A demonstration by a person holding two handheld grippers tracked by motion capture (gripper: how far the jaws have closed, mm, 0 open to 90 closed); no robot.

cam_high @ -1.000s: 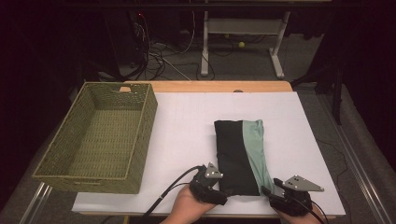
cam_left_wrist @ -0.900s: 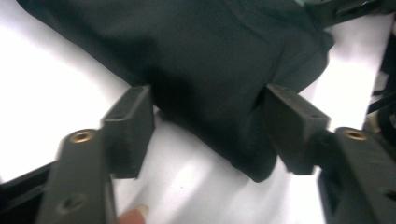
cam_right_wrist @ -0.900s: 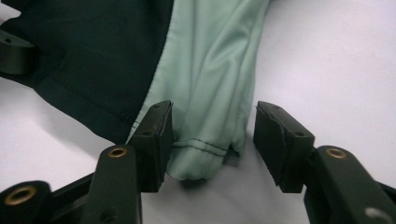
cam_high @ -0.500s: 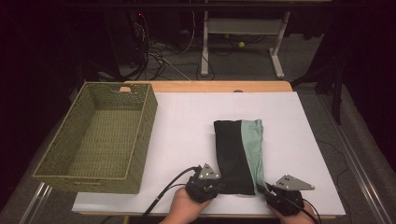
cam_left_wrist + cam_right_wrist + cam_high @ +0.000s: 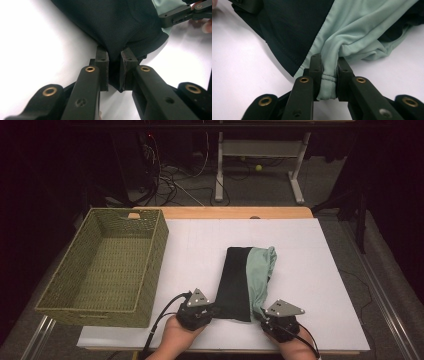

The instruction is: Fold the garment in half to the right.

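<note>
Folded garment [image 5: 245, 282], black on its left half and mint green on its right, lies on the white surface [image 5: 320, 270] in the lower centre of the high view, long axis running from the near edge up toward the top of the frame, slightly skewed; far end of the green half rumpled. Left tongs [image 5: 212, 309] sit at the garment's near left corner, right tongs [image 5: 261, 316] at its near right corner, both at the bottom of the frame with a hand behind each. So the cloth stretches away from both tongs, up the picture, each hand about equally close to its own corner. Jaws of both have just been closing, with cloth between them. Left gripper view: left tongs [image 5: 114, 68] nearly closed, pads pinching a fold of the black fabric [image 5: 120, 27], cloth bunched and drawn taut above the pinch. Right gripper view: right tongs [image 5: 329, 75] likewise nearly closed on the hemmed mint green edge [image 5: 352, 30], stitching visible between the pads, folds radiating from the grip. Woven basket [image 5: 107, 265] stands at the left of the high view, well apart from the garment, nothing visible inside. Judgement: with both near corners gripped, next move likely a lift or a fold of the near end away up the long axis, or carrying leftward to the basket; an uneven pull could skew the fold
</note>
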